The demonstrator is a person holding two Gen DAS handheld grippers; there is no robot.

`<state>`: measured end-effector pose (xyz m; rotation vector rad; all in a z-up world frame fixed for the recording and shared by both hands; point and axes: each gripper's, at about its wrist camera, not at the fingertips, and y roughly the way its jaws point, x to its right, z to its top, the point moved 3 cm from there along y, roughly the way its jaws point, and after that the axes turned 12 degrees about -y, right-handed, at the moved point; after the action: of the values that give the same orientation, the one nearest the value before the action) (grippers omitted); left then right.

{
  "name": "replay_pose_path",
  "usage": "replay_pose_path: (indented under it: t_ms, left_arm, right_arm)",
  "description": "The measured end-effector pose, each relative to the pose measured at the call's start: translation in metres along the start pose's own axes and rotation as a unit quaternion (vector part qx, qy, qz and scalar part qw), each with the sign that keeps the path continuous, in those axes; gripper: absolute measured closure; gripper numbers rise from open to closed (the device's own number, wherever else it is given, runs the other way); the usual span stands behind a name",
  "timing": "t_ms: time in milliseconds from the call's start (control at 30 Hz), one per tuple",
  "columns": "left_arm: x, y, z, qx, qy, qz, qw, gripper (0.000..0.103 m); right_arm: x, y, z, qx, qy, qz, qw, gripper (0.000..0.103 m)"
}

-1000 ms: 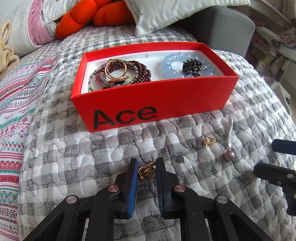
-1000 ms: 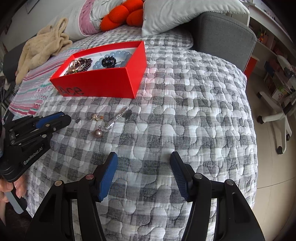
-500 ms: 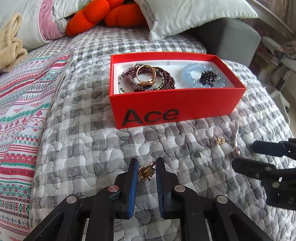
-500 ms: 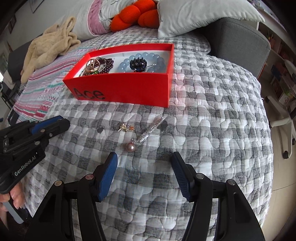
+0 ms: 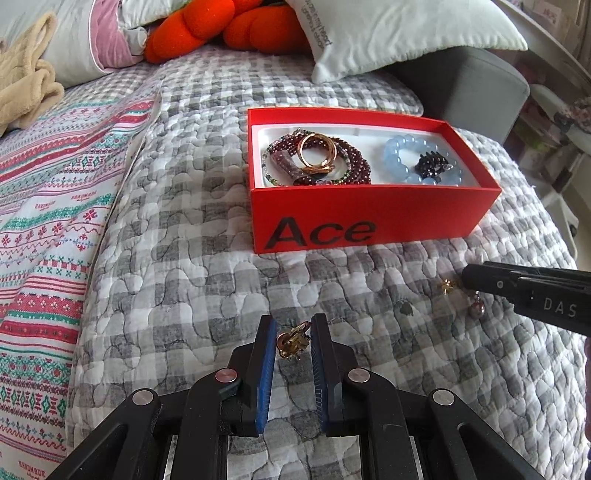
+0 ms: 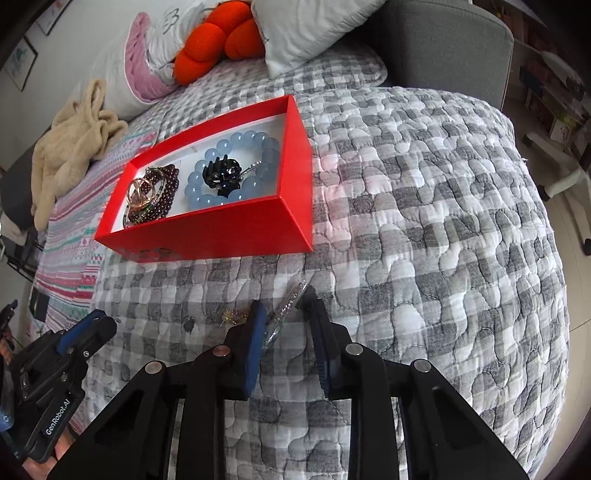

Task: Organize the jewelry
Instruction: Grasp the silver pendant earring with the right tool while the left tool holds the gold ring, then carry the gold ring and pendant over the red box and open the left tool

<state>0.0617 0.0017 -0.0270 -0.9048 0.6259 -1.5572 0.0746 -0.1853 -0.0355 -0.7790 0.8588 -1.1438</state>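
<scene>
A red box (image 5: 369, 206) marked "Ace" sits on the grey checked quilt and holds dark red bead strands with gold rings (image 5: 317, 157) and a blue bead bracelet (image 5: 400, 162) with a black clip. It also shows in the right wrist view (image 6: 221, 229). My left gripper (image 5: 293, 341) is shut on a small gold earring (image 5: 291, 343), held above the quilt in front of the box. My right gripper (image 6: 282, 317) is open, its fingers down around a silver pin (image 6: 286, 314) with a pearl (image 5: 475, 309). A small gold piece (image 6: 232, 316) lies just left of it.
Pillows (image 5: 388, 33) and an orange plush (image 5: 229, 33) lie behind the box. A beige garment (image 6: 70, 147) lies at the far left on a striped blanket (image 5: 44, 221). A grey headboard (image 6: 443, 48) stands at the back right; the bed edge drops off to the right.
My right gripper has moved forward and down onto the silver pin and narrowed. My left gripper has drawn back and left with the earring still in it.
</scene>
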Motion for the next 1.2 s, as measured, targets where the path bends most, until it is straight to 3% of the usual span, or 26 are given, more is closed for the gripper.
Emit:
replay_pose_path:
  t_ms: [67, 167, 400, 667, 933, 1200]
  left_arm:
    - [0.000, 0.000, 0.000, 0.000, 0.000, 0.000, 1.0000, 0.089]
    - [0.000, -0.001, 0.003, 0.002, -0.002, -0.003, 1.0000, 0.089]
    - [0.000, -0.007, 0.010, 0.009, -0.014, -0.008, 0.9998, 0.089]
    - [0.003, -0.016, 0.026, 0.025, -0.030, -0.014, 0.9991, 0.089]
    - [0.015, -0.021, 0.043, 0.048, -0.042, -0.044, 0.9970, 0.089]
    - [0.035, -0.009, 0.057, 0.053, -0.047, -0.081, 0.9942, 0.089]
  right_arm:
    - [-0.007, 0.003, 0.001, -0.002, -0.020, -0.020, 1.000, 0.090]
    - [-0.005, 0.003, 0.002, -0.002, -0.024, -0.022, 0.999, 0.099]
    - [0.004, -0.014, 0.001, 0.009, -0.002, 0.013, 1.000, 0.100]
    - [0.004, -0.055, 0.012, 0.057, 0.011, 0.058, 0.997, 0.100]
    - [0.008, -0.081, 0.027, 0.100, 0.032, 0.088, 0.991, 0.100]
    - [0.009, -0.080, 0.041, 0.114, 0.048, 0.106, 0.987, 0.100]
